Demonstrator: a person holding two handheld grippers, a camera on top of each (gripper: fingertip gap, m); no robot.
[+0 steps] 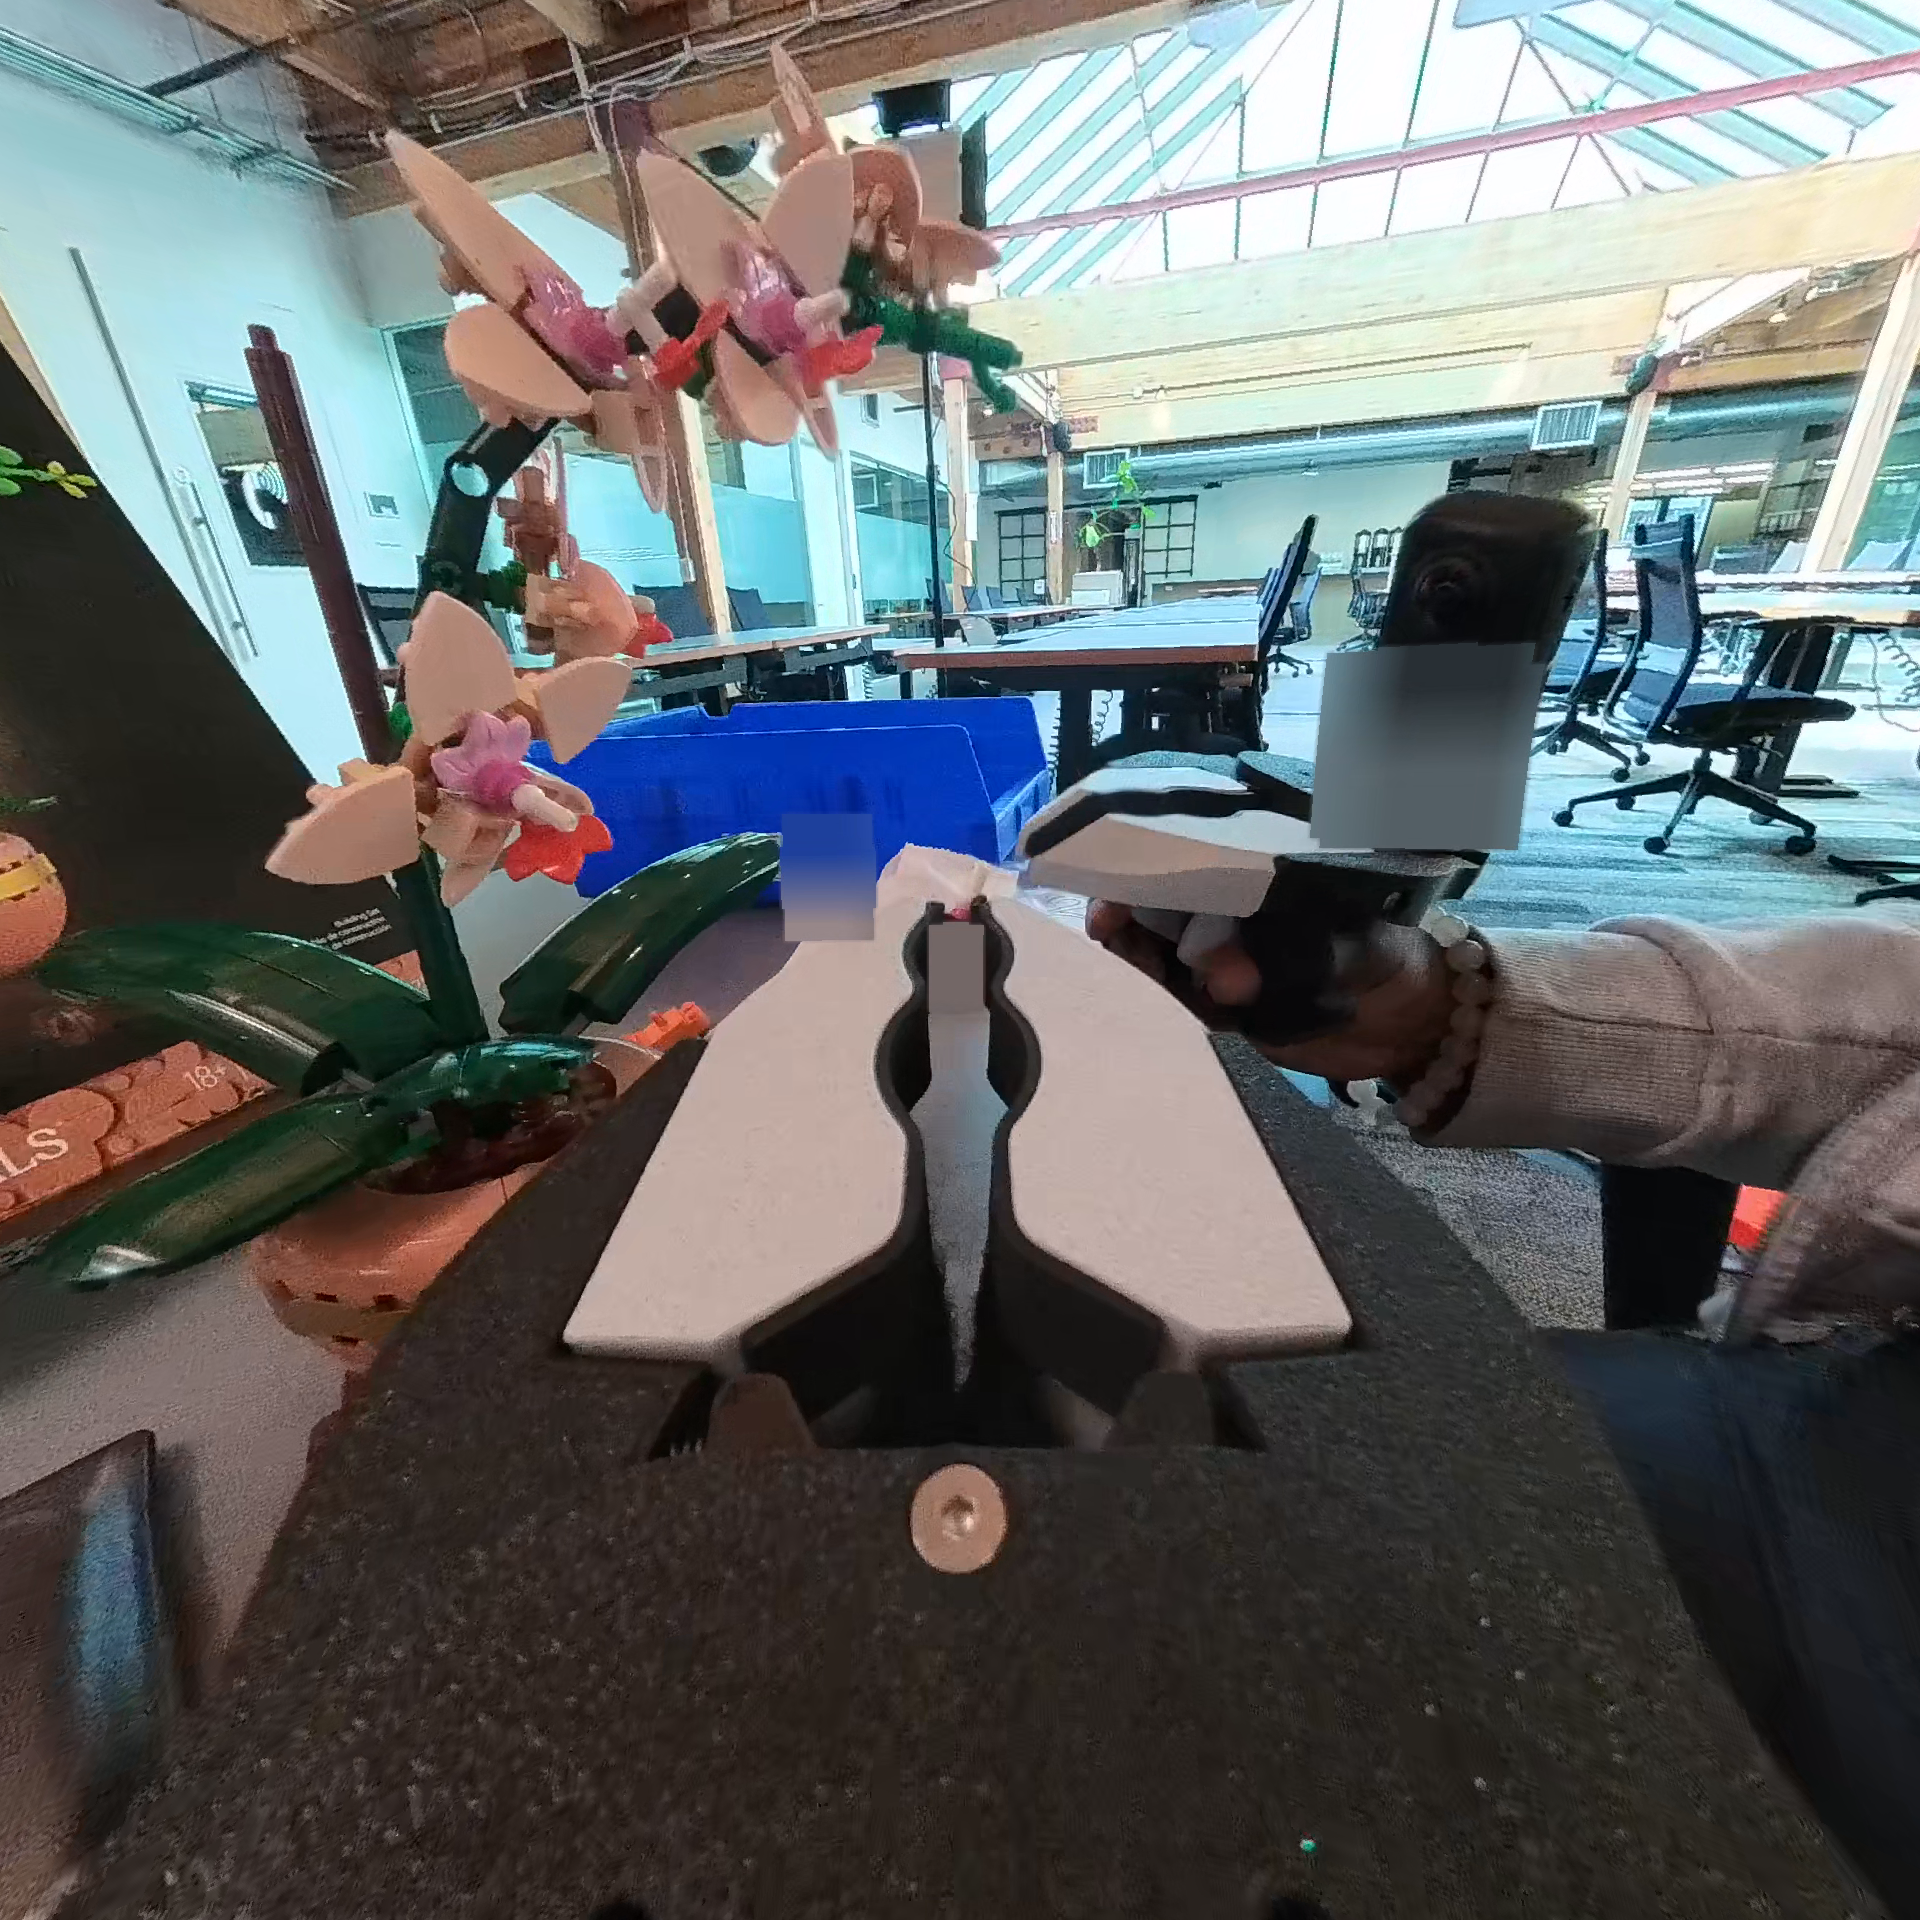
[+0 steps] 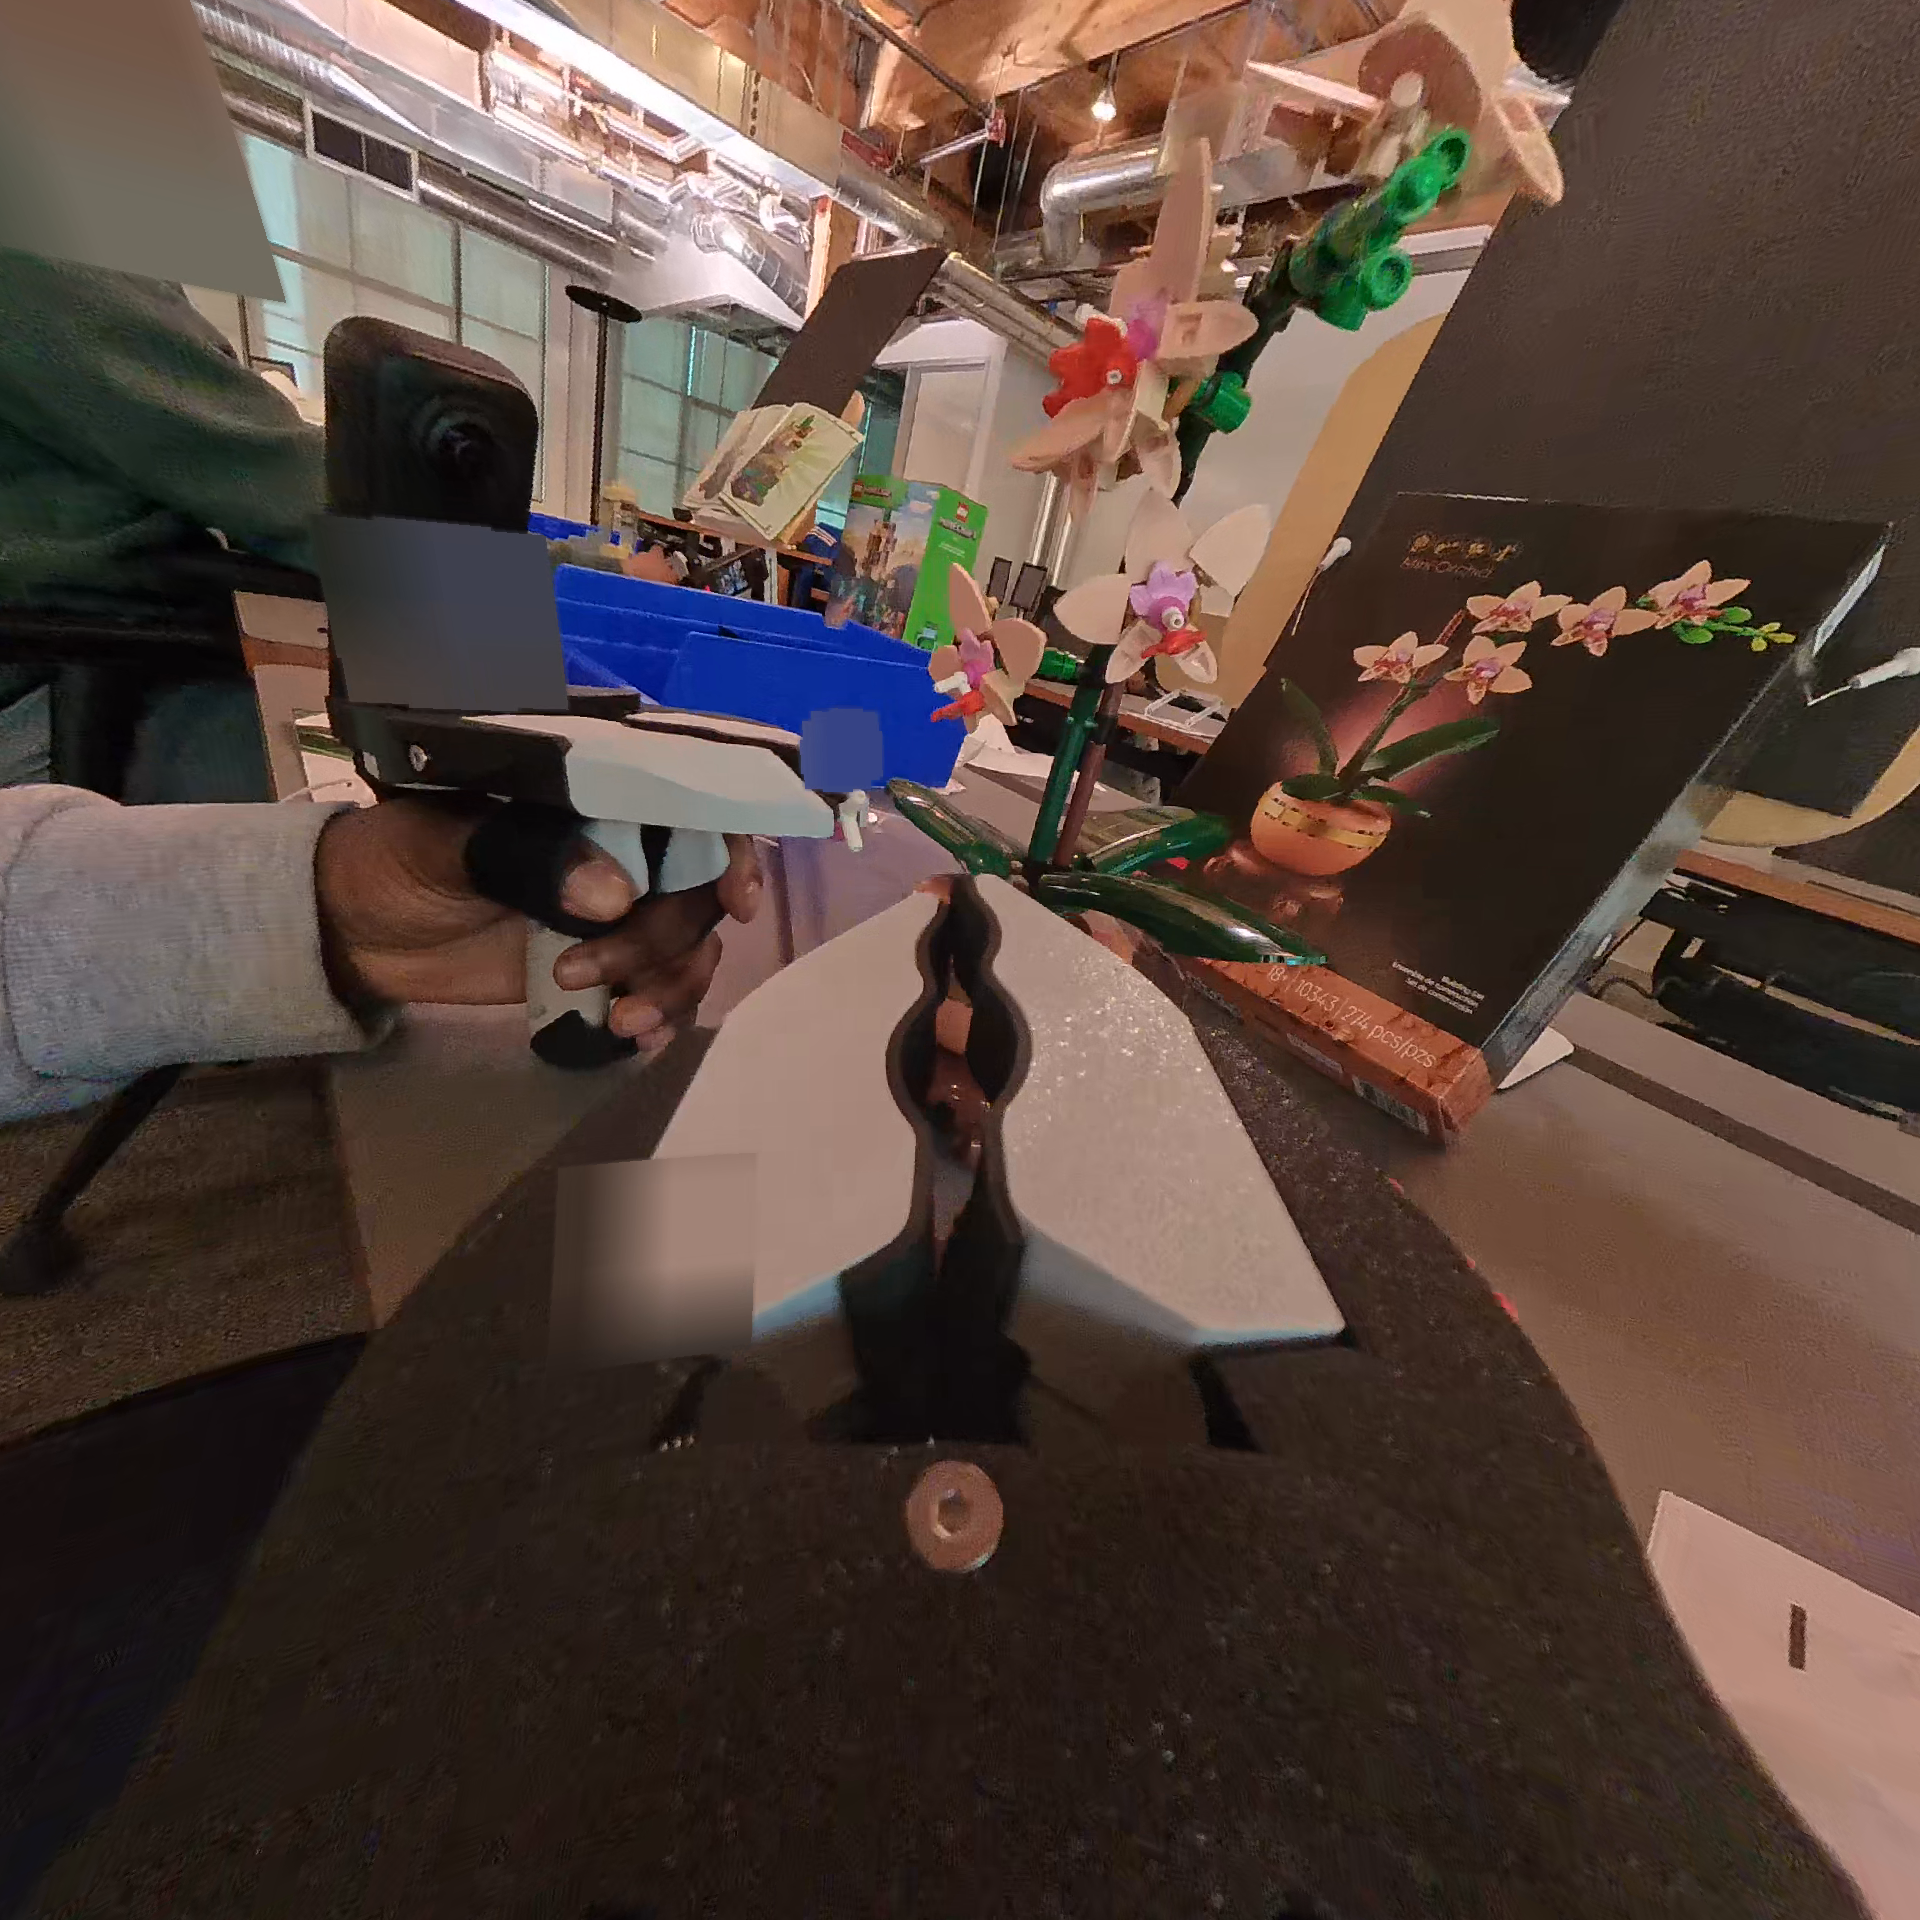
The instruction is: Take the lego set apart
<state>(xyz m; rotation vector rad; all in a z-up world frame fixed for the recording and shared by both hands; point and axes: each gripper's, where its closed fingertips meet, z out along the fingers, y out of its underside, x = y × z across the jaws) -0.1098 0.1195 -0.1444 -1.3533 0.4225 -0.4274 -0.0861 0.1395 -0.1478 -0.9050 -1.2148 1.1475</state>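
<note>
The lego orchid (image 1: pixel 442 935) stands in its tan pot (image 1: pixel 353 1257) at the left, with pale petals, pink centres and dark green leaves. It also shows in the right wrist view (image 2: pixel 1070 748). My left gripper (image 1: pixel 961 920) is shut on a small pink and white flower piece (image 2: pixel 852 821), held right of the plant above the table. My right gripper (image 2: pixel 954 894) is shut, with a pale petal piece (image 1: pixel 935 873) at its tips. In the left wrist view the right gripper (image 1: pixel 1029 857) comes in from the right, and its tips almost meet the left gripper's.
The set's dark box (image 2: pixel 1507 831) stands behind the orchid. Blue bins (image 1: pixel 831 779) sit at the table's far side. A small orange piece (image 1: pixel 670 1023) lies near the pot. A white sheet (image 2: pixel 1787 1662) lies at the near right. Office desks and chairs stand beyond. My two grippers' fingertips are within a few centimetres of each other.
</note>
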